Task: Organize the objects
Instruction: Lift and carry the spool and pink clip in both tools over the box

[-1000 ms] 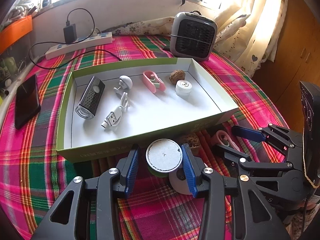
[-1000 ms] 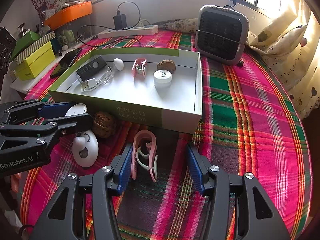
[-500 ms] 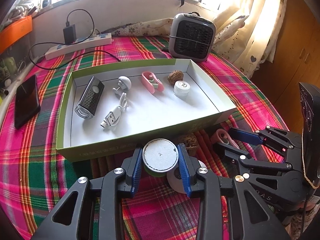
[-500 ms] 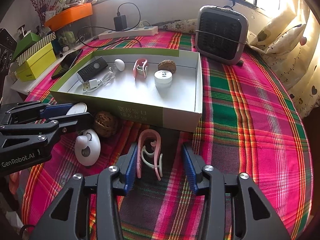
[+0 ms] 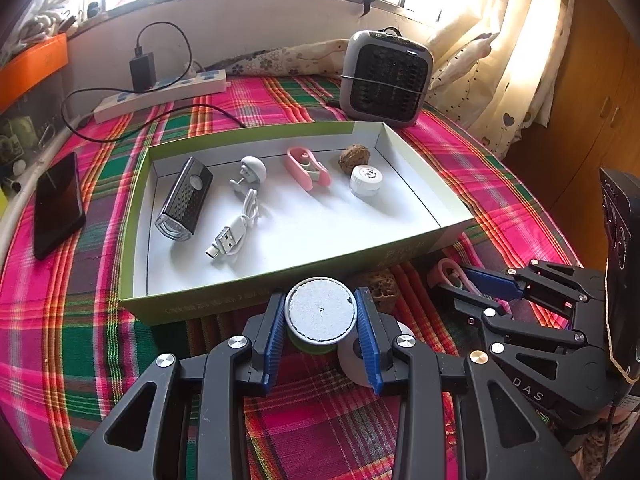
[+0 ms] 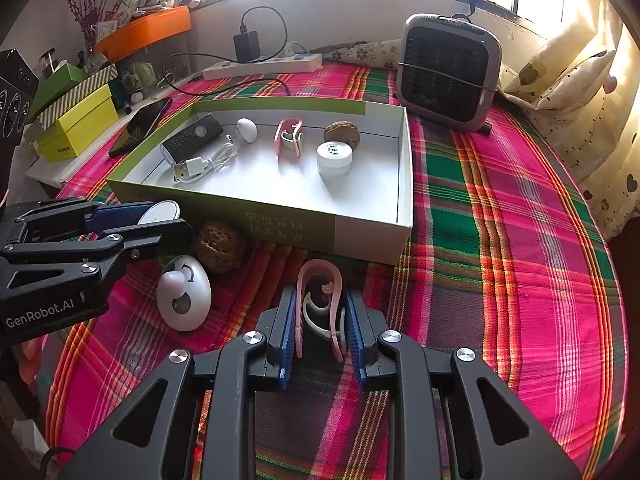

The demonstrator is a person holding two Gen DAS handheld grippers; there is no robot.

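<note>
Left wrist view shows the left claw (image 5: 321,322) now pinching the small round jar with a flat silvery-white lid and green body (image 5: 320,312); a second ago its blue pads stood clear on both sides, and they have since come in against the lid's rim. The jar sits on the pink-and-green plaid cloth of the desk (image 5: 72,344), just in front of the near wall of the shallow green-sided cardboard box with a white floor (image 5: 132,240).

Right wrist view shows the same change on the other side: the right claw (image 6: 320,328) has just been closing, and its pads now press the flanks of the pink plastic clip with a white inner spring (image 6: 320,300), which lies on the cloth just before the box's near corner.

Both grips look set, so I judge the next step to be lifting each piece over the wall into the box, where a matching pink clip (image 6: 288,136) and white round jar (image 6: 334,158) already lie. A brown wrinkled walnut (image 6: 219,246) and a white egg-shaped gadget (image 6: 184,298) remain outside.
</note>
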